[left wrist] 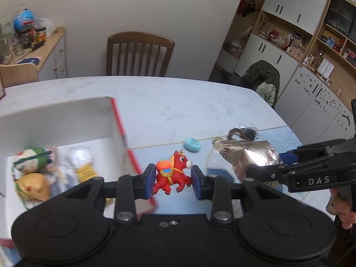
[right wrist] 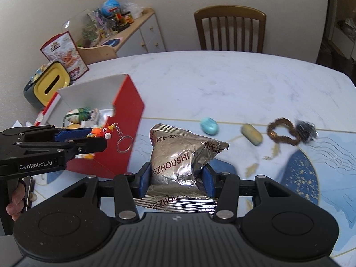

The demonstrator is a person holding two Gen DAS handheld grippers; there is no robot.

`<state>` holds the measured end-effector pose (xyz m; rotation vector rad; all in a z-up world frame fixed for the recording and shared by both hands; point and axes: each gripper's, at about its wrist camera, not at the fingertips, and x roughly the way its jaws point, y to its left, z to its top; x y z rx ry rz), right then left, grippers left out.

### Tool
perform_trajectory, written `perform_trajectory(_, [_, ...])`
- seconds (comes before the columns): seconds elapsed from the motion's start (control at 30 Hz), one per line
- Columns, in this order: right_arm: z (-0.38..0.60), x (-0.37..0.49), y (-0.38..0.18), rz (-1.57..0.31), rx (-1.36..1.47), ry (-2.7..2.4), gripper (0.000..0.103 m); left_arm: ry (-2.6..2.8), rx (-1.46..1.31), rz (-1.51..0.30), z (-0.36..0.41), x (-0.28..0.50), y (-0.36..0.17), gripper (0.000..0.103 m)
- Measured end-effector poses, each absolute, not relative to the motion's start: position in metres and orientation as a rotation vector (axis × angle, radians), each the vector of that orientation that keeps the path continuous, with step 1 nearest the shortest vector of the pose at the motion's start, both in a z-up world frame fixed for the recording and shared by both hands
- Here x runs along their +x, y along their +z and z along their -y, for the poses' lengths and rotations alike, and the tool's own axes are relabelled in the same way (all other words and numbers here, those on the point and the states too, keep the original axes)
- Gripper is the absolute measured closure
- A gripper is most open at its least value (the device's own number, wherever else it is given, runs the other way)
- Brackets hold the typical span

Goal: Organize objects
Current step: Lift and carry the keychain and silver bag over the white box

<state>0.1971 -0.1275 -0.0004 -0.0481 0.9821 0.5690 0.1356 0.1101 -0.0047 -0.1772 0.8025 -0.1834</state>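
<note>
1. Left gripper (left wrist: 172, 181) has its jaws clamped on a red horse keychain (left wrist: 172, 174), up off the table (left wrist: 178, 102).
2. Right gripper (right wrist: 175, 181) jaws squeeze a silver snack bag (right wrist: 180, 155).
3. Red box (right wrist: 126, 120) sits at 10 o'clock from the bag, already holding toys.

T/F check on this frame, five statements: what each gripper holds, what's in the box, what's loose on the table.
1. The left gripper holds the red horse keychain. True.
2. The right gripper is empty. False: its jaws clamp the silver foil bag.
3. The red box already has items inside. True.
4. The blue oval piece lies inside the box. False: it lies on the table, outside the box.
5. The brown braided ring is held by a gripper. False: it lies on the table, untouched.
</note>
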Motion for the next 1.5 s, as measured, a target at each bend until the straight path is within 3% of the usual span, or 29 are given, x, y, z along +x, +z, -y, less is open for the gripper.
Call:
perform_trajectory(0.7, [0.01,0.184,0.016,-0.938,-0.109,0.634,0.056,-0.096,-0.176,-0.78,-0.221,0.115,0.007,0.071])
perform_trajectory(1.13, [-0.062,0.188,0.006,-0.926,-0.141,0.642,0.056,-0.054,-0.142,-0.855,-0.275,0.116,-0.018,0.071])
perform_trajectory(1.5, [-0.111,0.203,-0.034,-0.989,-0.2,0.621,0.056,-0.064,-0.067,-0.982,-0.281,0.128,-0.054,0.071])
